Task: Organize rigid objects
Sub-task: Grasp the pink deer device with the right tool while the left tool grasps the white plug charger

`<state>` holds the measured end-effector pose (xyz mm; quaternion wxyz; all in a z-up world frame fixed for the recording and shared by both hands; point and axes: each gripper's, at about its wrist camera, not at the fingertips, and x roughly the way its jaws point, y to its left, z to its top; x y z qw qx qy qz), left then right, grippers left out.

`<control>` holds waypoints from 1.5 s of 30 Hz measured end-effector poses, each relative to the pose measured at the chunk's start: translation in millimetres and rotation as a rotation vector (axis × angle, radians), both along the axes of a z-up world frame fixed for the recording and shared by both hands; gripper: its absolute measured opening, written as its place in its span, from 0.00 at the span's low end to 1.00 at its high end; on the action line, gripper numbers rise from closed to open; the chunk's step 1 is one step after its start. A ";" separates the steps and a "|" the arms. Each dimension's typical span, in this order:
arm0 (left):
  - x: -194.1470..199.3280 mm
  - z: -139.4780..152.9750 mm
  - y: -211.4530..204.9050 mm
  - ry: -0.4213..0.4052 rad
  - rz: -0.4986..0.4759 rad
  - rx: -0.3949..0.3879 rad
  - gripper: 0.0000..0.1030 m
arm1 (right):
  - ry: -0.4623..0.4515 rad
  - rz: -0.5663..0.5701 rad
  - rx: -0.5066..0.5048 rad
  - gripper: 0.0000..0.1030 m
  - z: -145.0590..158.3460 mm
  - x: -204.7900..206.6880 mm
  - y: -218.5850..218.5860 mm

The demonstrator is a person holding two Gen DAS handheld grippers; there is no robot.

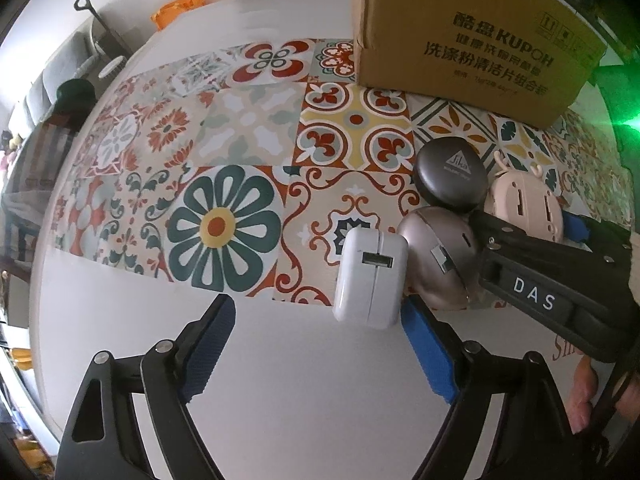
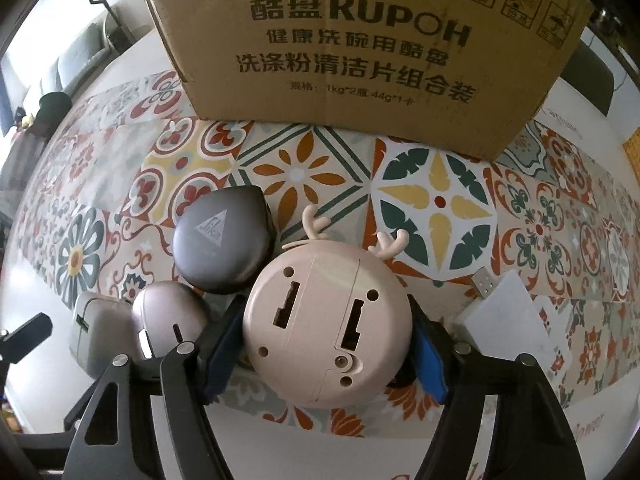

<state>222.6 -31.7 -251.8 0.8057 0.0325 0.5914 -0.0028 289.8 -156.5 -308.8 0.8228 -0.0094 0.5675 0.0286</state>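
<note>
crowding the pink antlered gadget [image 2: 326,330]: dark case [image 2: 222,242], cardboard box [image 2: 360,52]

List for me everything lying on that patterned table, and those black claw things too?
Cardboard box: one, brown, back of the table.
Round case: one, dark grey, in front of the box.
Metallic mouse: one, champagne, beside the white charger.
Charger: one, white, by the left gripper's fingertip.
Antlered gadget: one, pink-beige, between the right gripper's fingers.
White dongle: one, right of the gadget.
Tablecloth: one, multicoloured tiles.
Left gripper: black, blue pads, open.
Right gripper: black, around the gadget.
</note>
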 end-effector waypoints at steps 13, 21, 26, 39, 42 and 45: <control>10.8 -9.0 -0.8 -0.011 -0.043 -0.087 0.51 | -0.021 -0.005 -0.019 0.71 13.2 -8.7 13.2; 18.0 -14.8 -4.3 -0.031 -0.054 -0.109 0.29 | -0.021 -0.010 -0.030 0.71 23.1 -12.3 9.1; 20.2 -12.7 -1.9 -0.044 -0.053 -0.110 0.29 | -0.016 -0.007 -0.021 0.71 27.2 -23.5 -3.6; 17.2 18.4 1.1 -0.131 -0.066 -0.099 0.29 | -0.034 -0.016 -0.005 0.71 53.3 -30.8 -4.2; 15.1 25.3 1.2 -0.141 -0.067 -0.116 0.29 | -0.043 -0.019 0.003 0.71 62.2 -32.0 -4.8; 12.7 33.7 3.1 -0.155 -0.067 -0.131 0.29 | -0.059 -0.023 0.012 0.71 73.0 -33.8 -8.2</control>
